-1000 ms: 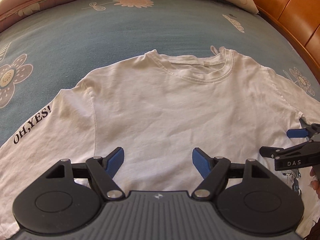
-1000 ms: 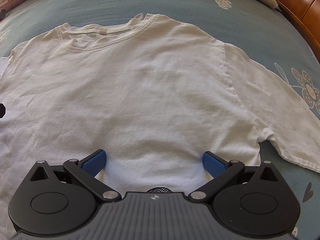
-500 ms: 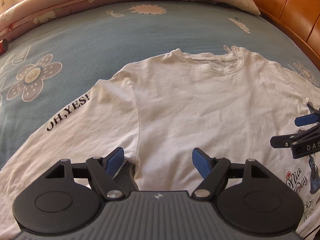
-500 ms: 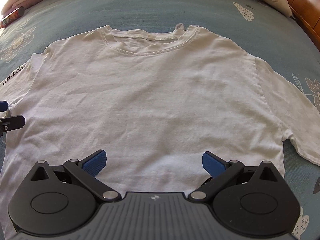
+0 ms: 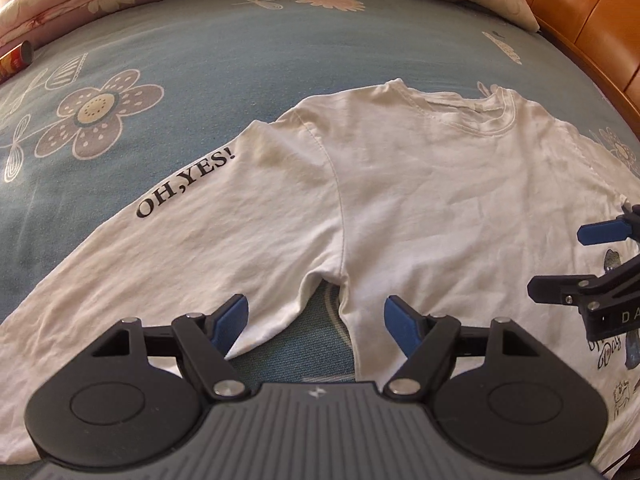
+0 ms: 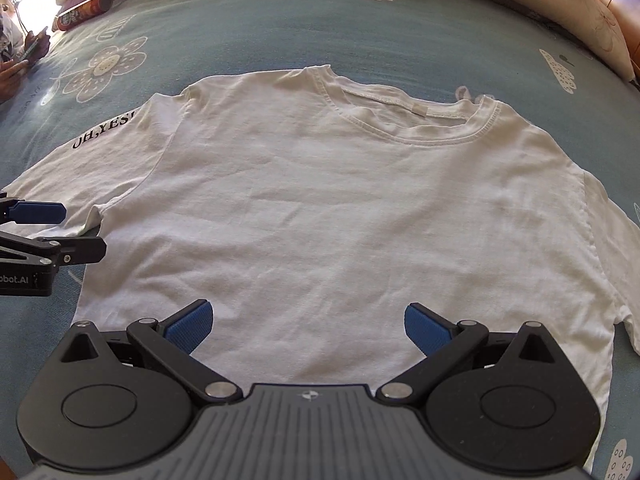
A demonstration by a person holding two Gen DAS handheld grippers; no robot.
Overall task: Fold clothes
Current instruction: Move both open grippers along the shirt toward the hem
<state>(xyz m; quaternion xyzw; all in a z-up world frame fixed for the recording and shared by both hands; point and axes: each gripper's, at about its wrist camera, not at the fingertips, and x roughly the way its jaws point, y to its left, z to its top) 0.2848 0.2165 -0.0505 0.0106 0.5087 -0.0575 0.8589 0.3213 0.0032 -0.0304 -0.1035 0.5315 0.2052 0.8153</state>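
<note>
One white T-shirt spread flat on bedsheet ready for folding; left gripper at armpit, right gripper over body, both jaws released, grasping nothing.

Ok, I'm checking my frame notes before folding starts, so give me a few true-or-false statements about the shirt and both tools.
1. The white cotton T-shirt lies spread flat on the blue flowered bedsheet. True.
2. The left tool is clamped on the sleeve. False: its jaws are open, holding nothing.
3. The black lettering reads "OH,YES!". True.
4. The right tool grips the collar. False: it is open, near the shirt's lower part.
</note>
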